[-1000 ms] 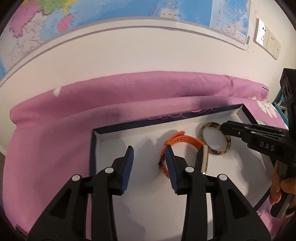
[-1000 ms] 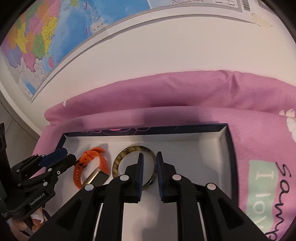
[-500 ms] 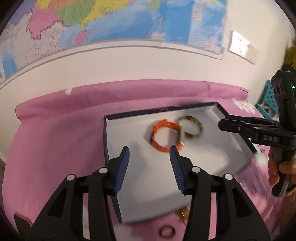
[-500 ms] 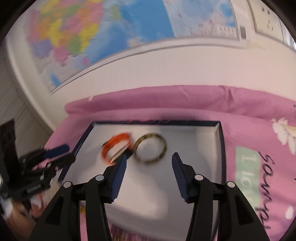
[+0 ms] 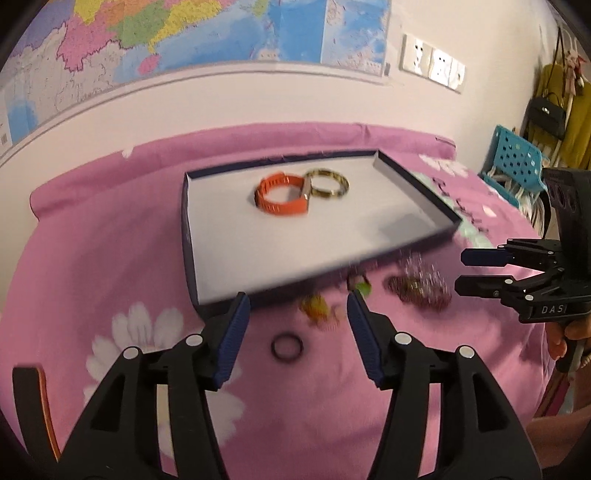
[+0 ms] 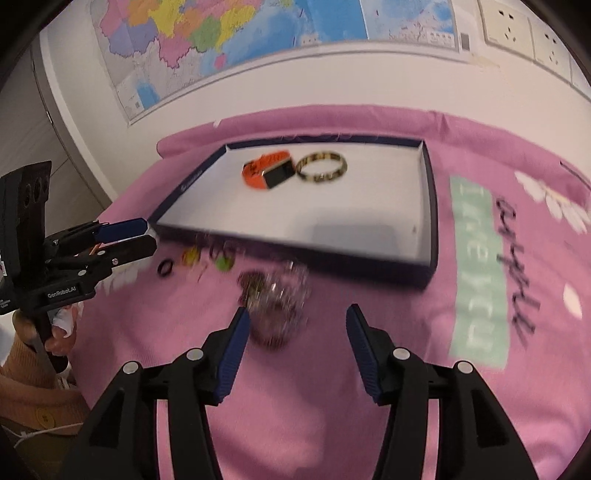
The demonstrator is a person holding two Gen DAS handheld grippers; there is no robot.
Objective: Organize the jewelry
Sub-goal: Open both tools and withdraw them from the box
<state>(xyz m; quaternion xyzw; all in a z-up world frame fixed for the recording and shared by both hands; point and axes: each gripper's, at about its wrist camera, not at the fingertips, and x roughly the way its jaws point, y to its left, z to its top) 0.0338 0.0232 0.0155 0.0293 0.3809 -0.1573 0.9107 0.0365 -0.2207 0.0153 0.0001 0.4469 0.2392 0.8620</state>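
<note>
A shallow white tray with a dark blue rim (image 5: pixel 192 236) (image 6: pixel 430 206) lies on the pink cloth. Inside it lie an orange watch (image 5: pixel 280 194) (image 6: pixel 267 170) and a tortoiseshell bangle (image 5: pixel 328 183) (image 6: pixel 322 168), side by side. In front of the tray lie a black ring (image 5: pixel 287 348) (image 6: pixel 165 267), small yellow and green pieces (image 5: pixel 314 308) (image 6: pixel 221 262) and a blurred purple beaded bracelet (image 5: pixel 421 288) (image 6: pixel 275 299). My left gripper (image 5: pixel 297 332) (image 6: pixel 142 236) is open and empty above the ring. My right gripper (image 6: pixel 295 339) (image 5: pixel 461 271) is open and empty over the beaded bracelet.
A pink cloth with white daisies and a green printed patch (image 6: pixel 476 266) covers the table. A wall with a map (image 5: pixel 184 33) stands behind. A blue perforated basket (image 5: pixel 513 155) and hanging bags are at the far right.
Both grippers have pulled back out of the tray toward the near side and opened wide. The watch and bangle stay in the tray. The loose pieces in front came into view.
</note>
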